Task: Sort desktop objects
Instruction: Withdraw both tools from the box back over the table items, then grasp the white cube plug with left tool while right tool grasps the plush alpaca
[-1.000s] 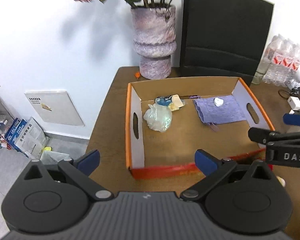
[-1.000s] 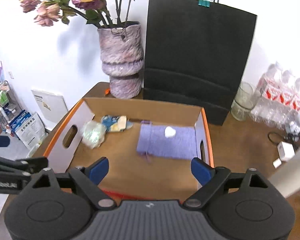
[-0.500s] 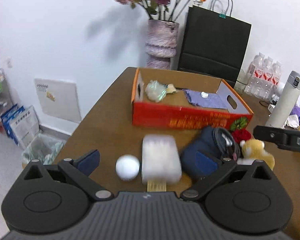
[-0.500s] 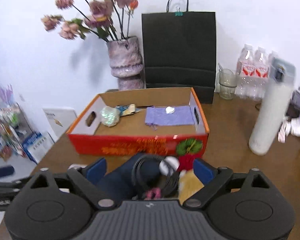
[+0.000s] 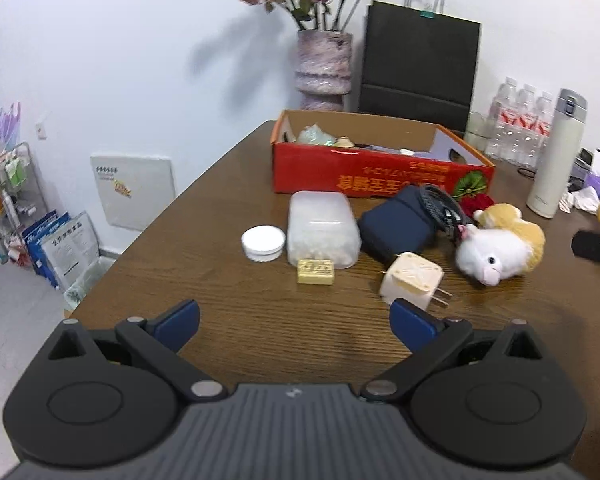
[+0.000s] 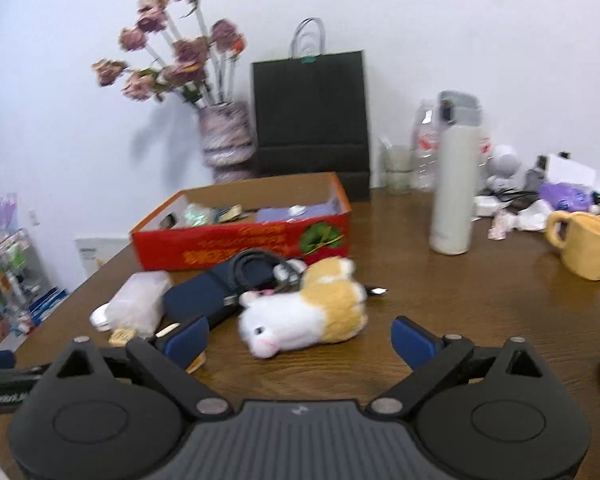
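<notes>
A red cardboard box [image 5: 380, 178] [image 6: 240, 244] holds a purple cloth and small items. In front of it lie a clear plastic case [image 5: 322, 228] [image 6: 140, 300], a white round lid [image 5: 263, 242], a small beige block [image 5: 316, 272], a cream plug adapter [image 5: 412, 280], a navy pouch with a black cable [image 5: 400, 226] [image 6: 204, 296], and a white-and-tan plush toy [image 5: 500, 248] [image 6: 308, 312]. My left gripper [image 5: 296, 322] is open and empty, short of the block and adapter. My right gripper [image 6: 300, 338] is open and empty, just before the plush toy.
A vase of dried flowers [image 5: 324, 64] and a black paper bag [image 5: 418, 64] stand behind the box. A white thermos [image 6: 454, 196], a yellow mug [image 6: 586, 246], water bottles [image 5: 520, 124] and clutter are at the right. The table's left edge drops to the floor.
Both grippers have pulled back and down from over the box to near the table's front. The loose objects in front of the box have come into view.
</notes>
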A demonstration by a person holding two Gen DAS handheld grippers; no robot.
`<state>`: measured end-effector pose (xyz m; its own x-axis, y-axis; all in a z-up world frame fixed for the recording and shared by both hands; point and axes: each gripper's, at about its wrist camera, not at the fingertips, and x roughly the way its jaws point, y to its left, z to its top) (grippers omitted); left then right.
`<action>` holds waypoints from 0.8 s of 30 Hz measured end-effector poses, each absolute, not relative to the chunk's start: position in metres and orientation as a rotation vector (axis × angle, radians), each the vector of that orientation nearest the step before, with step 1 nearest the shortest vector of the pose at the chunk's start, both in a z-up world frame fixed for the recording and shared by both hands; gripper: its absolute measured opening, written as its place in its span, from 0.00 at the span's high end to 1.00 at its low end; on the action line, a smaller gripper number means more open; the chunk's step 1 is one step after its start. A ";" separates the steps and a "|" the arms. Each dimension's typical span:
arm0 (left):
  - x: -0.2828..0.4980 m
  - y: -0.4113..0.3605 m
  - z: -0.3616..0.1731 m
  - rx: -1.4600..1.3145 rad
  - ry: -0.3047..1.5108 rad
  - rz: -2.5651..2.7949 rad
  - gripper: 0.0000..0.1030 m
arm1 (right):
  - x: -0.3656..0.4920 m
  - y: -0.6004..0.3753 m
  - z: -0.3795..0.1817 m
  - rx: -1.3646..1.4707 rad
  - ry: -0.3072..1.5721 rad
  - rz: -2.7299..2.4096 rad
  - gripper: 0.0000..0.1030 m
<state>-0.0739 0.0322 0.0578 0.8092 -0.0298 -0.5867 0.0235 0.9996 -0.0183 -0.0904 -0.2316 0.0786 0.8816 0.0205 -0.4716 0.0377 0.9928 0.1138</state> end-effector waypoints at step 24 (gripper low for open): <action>-0.060 0.015 0.040 -0.010 0.601 -0.131 0.00 | -0.072 -0.216 0.051 -0.028 0.410 0.100 0.05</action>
<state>-0.0596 0.0154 0.0404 0.8170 -0.1253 -0.5629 0.1195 0.9917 -0.0473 -0.0716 -0.2156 0.0512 0.9123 0.0908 -0.3993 -0.1023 0.9947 -0.0075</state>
